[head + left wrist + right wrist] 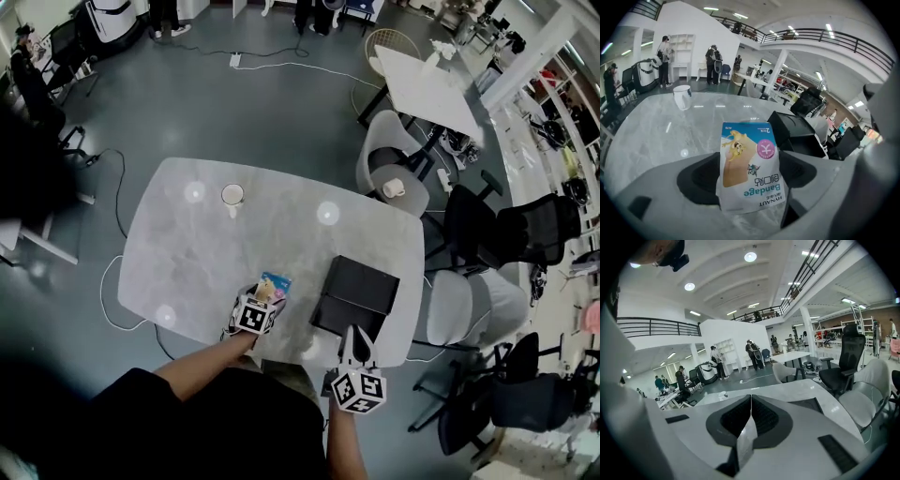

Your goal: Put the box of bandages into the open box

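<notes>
Bandage box (749, 166) in left gripper (266, 296), near open black box (355, 292)

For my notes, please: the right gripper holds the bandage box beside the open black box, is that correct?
Not quite: the left gripper holds the bandage box beside the open black box; the left gripper view shows it.

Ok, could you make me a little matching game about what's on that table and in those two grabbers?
Things:
1. bandage box
2. mug
3. black box
4. right gripper

States:
A. fingers shut, nothing between them
B. standing alone at the far side of the table
C. clamped in the left gripper
D. lying open near the table's front right edge

Pairs: 1-C, 2-B, 3-D, 4-A
</notes>
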Demonstrator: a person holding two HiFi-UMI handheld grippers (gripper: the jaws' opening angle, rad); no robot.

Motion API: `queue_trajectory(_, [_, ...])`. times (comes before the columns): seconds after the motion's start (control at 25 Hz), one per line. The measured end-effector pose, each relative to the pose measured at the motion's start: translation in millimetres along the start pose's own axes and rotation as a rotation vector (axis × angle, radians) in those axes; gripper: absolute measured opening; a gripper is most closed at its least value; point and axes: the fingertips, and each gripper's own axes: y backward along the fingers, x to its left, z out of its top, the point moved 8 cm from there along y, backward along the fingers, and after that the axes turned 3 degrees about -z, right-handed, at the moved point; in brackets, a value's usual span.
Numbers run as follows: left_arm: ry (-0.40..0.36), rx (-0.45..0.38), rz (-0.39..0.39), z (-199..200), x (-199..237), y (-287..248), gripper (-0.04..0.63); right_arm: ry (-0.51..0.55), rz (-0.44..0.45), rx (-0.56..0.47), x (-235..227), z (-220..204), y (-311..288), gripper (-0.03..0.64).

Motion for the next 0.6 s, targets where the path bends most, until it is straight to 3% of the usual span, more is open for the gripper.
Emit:
queue_trajectory(0.36, [-0.269, -0.022, -0.136, 28, -53, 0, 0.407, -0.070, -0.083, -0.034, 14, -30, 47, 0.014])
queue_trajectory(0.6, [-0.426, -0.008, -0.212, 38, -106, -16, 0.407, -0.113, -0.169, -0.065, -5, -35, 78, 0.014])
